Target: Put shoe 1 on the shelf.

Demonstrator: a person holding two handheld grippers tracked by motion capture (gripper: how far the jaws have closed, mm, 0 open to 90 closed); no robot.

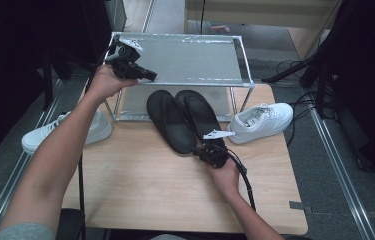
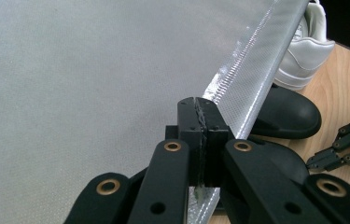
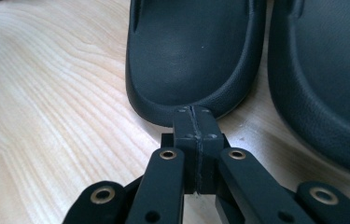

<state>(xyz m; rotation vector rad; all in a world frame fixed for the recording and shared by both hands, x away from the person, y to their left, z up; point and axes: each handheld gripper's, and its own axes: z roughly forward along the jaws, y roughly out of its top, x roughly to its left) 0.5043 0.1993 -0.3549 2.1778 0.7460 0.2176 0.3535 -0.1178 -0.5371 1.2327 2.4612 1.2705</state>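
Observation:
Two black slippers (image 1: 169, 120) (image 1: 201, 111) lie side by side on the wooden table (image 1: 140, 185), toes under a metal shoe rack (image 1: 190, 60). My right gripper (image 1: 198, 150) is shut and empty, and its tips (image 3: 194, 114) rest against the heel rim of the left slipper (image 3: 193, 51); the other slipper (image 3: 322, 70) lies just to the right. My left gripper (image 1: 150, 76) is shut too, held over the silver front edge (image 2: 252, 79) of the rack's grey fabric shelf (image 2: 70, 93), near its left corner. Nothing shows between its pads (image 2: 199, 109).
A white sneaker (image 1: 262, 121) (image 2: 305, 51) lies on the table right of the rack. Another white sneaker (image 1: 100, 127) sits at the table's left edge, partly behind my left forearm. In the left gripper view the right gripper (image 2: 345, 149) shows at the far right. Cables run along the floor on the right.

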